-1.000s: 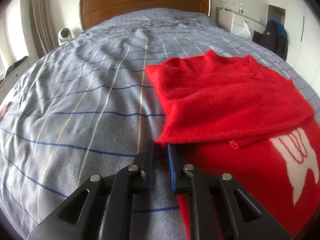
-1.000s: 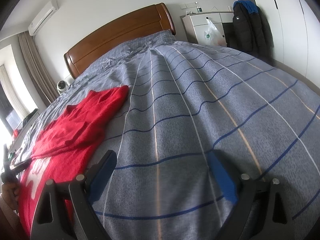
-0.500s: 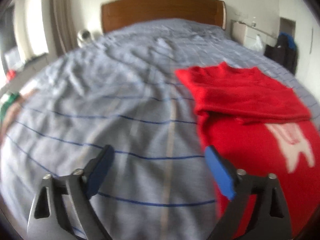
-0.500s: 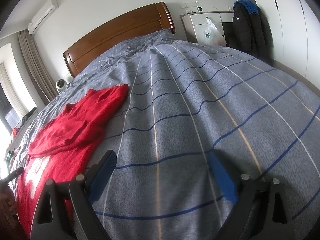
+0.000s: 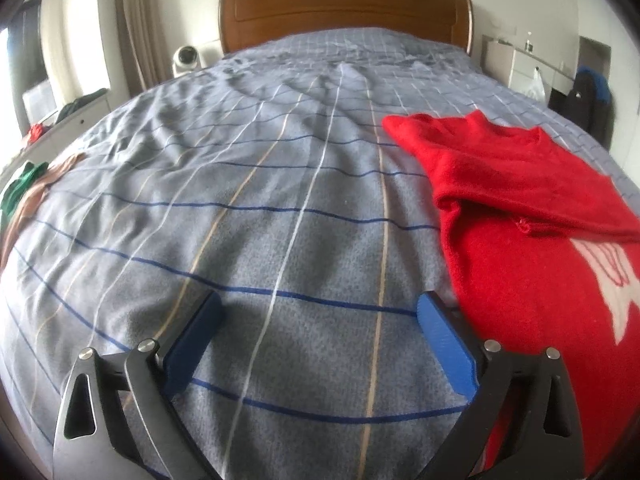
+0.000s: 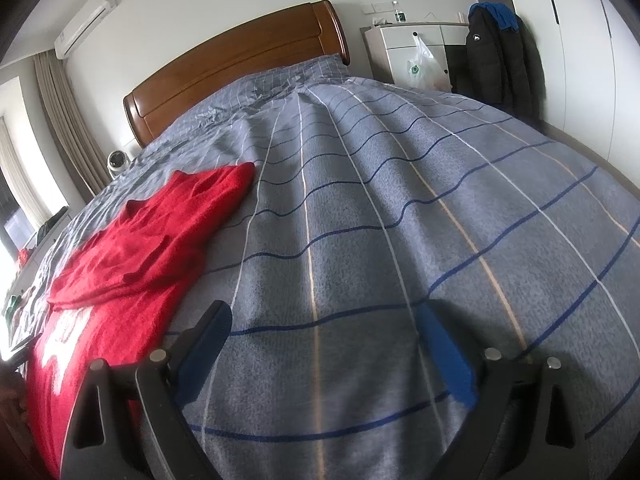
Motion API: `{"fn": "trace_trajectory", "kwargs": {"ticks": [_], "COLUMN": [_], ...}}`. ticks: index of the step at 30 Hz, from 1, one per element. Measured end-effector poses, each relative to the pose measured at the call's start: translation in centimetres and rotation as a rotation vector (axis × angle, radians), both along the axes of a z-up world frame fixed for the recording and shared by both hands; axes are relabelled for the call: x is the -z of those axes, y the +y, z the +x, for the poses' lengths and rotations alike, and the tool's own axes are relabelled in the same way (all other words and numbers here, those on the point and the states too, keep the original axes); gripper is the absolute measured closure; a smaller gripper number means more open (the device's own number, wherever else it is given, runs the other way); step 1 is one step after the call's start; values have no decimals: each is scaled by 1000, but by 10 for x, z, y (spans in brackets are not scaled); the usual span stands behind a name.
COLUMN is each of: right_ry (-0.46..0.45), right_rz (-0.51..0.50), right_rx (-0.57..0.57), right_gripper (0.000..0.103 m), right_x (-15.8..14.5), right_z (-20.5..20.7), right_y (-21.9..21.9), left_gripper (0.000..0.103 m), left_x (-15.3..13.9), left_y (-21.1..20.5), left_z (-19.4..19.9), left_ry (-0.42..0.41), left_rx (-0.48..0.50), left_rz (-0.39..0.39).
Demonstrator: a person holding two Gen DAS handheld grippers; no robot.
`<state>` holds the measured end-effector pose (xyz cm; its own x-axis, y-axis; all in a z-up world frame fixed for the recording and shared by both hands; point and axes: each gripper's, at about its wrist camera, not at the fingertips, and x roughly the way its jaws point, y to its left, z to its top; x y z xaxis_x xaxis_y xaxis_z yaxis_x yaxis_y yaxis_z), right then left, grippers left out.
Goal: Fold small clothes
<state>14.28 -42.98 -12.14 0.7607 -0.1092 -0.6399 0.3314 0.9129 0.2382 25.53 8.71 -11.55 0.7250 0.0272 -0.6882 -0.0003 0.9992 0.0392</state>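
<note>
A red sweater (image 5: 520, 216) with a white emblem lies on the grey striped bedspread (image 5: 260, 200), its top part folded down over the body. My left gripper (image 5: 320, 312) is open and empty, just left of the sweater's near edge. In the right wrist view the sweater (image 6: 132, 248) lies at the left. My right gripper (image 6: 324, 320) is open and empty over bare bedspread (image 6: 440, 220), to the right of the sweater.
A wooden headboard (image 5: 344, 8) stands at the far end. Green and brown clothes (image 5: 24, 188) lie at the bed's left edge. A white cabinet (image 6: 412, 52) and a hanging black jacket (image 6: 496, 60) stand to the right.
My left gripper let go of the sweater's folded edge, opened wide and drew back to the left. My right gripper stayed open and hardly moved.
</note>
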Motion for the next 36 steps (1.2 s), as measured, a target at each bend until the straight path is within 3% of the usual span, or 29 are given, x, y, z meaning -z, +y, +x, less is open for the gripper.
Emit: {"fn": "trace_trajectory", "kwargs": {"ticks": [36], "right_ry": [3], "right_rz": [1], "right_rx": [-4], "right_gripper": [9], "right_x": [0], "right_z": [0], "right_y": [-1], "left_gripper": [1], "left_x": [4], "left_y": [-3], "left_z": [2], "left_ry": [6], "left_rx": [-18], "left_rz": [37]}}
